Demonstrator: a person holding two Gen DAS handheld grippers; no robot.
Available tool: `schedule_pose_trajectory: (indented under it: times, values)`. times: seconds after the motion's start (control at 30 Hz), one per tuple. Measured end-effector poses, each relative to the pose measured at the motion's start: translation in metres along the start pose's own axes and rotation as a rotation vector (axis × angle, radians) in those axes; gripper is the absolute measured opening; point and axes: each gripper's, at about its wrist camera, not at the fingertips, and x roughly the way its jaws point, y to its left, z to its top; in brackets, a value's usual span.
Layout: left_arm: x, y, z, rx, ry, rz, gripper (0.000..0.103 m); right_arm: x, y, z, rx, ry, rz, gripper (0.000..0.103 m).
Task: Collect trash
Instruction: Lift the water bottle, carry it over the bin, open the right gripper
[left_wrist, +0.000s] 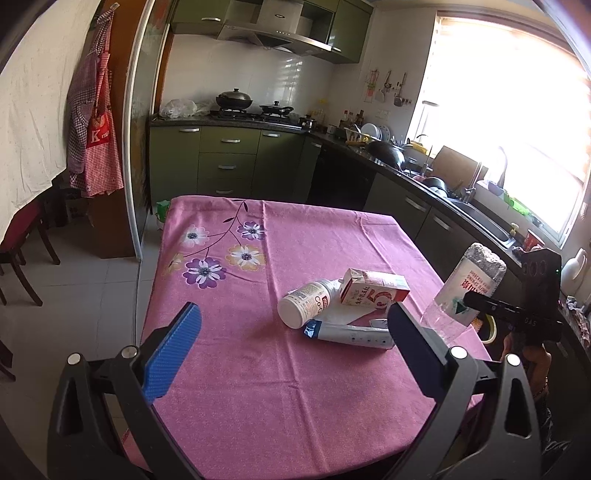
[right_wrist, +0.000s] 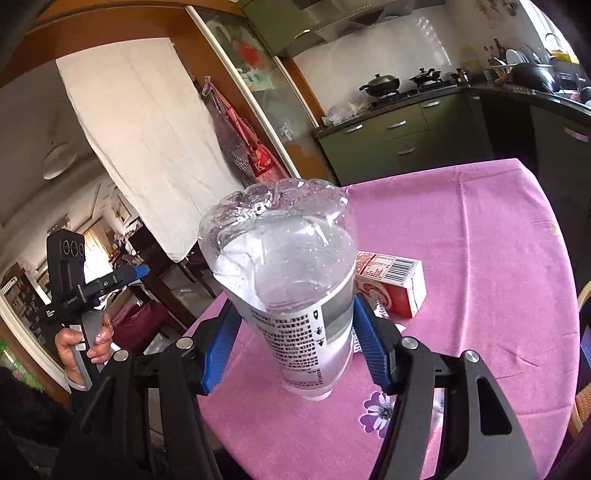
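Lying on the pink-clothed surface (left_wrist: 229, 369), a white bottle (left_wrist: 306, 308) reads "Co", base toward seven o'clock, beside a red-white carton (left_wrist: 373, 291) showing "5". The left hand-held gripper (left_wrist: 295, 343) hovers spread and empty. At three o'clock, the right hand-held gripper (right_wrist: 291, 343) pinches a clear water bottle (right_wrist: 288, 273) by its printed label, base tilted up toward twelve o'clock, cap down.

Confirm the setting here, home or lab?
A home kitchen, most likely: gas stove with a lidded wok, green cabinets, sink under the window, and a table in a pink floral cloth.
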Motion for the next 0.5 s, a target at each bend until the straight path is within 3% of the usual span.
schedule_pose_trajectory:
  times: [0.3, 0.5]
  values:
    - [0.008, -0.016, 0.001, 0.031, 0.021, -0.024, 0.096, -0.062, -0.017, 0.008, 0.042, -0.091, -0.092, 0.061]
    - [0.020, -0.021, -0.001, 0.038, 0.045, -0.040, 0.096, -0.145, -0.066, 0.021, 0.134, -0.203, -0.306, 0.061]
